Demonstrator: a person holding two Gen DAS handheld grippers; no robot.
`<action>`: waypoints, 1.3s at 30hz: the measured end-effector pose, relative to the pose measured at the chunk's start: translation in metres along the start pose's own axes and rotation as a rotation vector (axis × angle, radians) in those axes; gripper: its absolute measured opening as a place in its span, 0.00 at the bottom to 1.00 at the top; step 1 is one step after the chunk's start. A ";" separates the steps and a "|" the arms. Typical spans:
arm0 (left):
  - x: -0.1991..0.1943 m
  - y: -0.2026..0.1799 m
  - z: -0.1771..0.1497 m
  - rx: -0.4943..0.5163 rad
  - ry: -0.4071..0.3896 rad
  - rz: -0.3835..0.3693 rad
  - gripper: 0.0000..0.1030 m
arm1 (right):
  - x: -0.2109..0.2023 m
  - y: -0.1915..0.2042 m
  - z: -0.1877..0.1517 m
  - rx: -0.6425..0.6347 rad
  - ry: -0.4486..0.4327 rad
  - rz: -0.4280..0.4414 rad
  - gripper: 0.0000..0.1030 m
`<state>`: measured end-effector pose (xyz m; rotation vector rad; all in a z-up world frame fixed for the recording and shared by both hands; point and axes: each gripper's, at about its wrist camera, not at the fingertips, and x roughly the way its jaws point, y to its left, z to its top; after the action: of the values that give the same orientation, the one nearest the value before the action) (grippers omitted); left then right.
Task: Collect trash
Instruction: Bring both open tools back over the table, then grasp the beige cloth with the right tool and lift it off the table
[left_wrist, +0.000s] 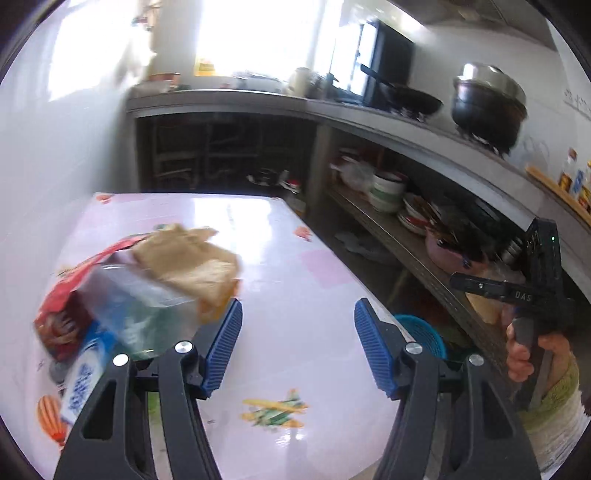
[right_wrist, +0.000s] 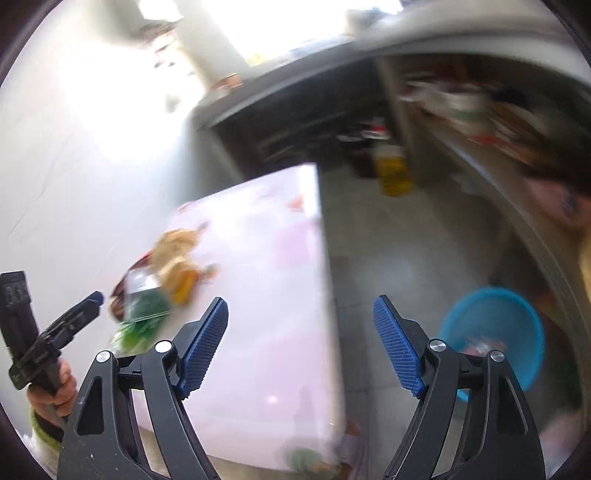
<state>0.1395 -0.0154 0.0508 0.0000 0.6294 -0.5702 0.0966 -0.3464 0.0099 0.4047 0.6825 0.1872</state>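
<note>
We have both tools spread wide and empty: the left gripper (left_wrist: 298, 345) hangs over the pink patterned table (left_wrist: 295, 280), and the right gripper (right_wrist: 301, 345) sits past the table's edge, over the floor near the blue basket (right_wrist: 495, 328) (which already seems to hold some scraps, though blur hides what they are).

The trash lies in a loose heap on the table's left side, just beside the left gripper's left finger. On top is a crumpled tan paper bag (left_wrist: 192, 258); under it a clear plastic bag (left_wrist: 144, 299), a red snack wrapper (left_wrist: 62, 314) and a blue-and-white packet (left_wrist: 83, 380) nearest us.

We judge all of it to be light and limp. The paper bag should crush easily, so we would pinch a folded ridge or its bunched upper edge, not a flat face. The clear plastic looks slick and will likely slide between the pads unless we gather a thick fold. The wrappers are thin films lying flat on the glossy cloth, so we would take them at a raised corner.
</note>
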 end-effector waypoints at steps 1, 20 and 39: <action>-0.008 0.013 -0.002 -0.016 -0.014 0.018 0.60 | 0.009 0.015 0.008 -0.029 0.012 0.030 0.77; -0.057 0.154 -0.017 -0.249 -0.053 0.184 0.59 | 0.207 0.240 0.072 -0.639 0.300 0.111 0.71; -0.046 0.164 -0.028 -0.280 -0.044 0.107 0.59 | 0.247 0.229 0.063 -0.590 0.366 -0.018 0.03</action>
<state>0.1762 0.1511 0.0264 -0.2399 0.6579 -0.3740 0.3179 -0.0846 0.0088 -0.2086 0.9481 0.4377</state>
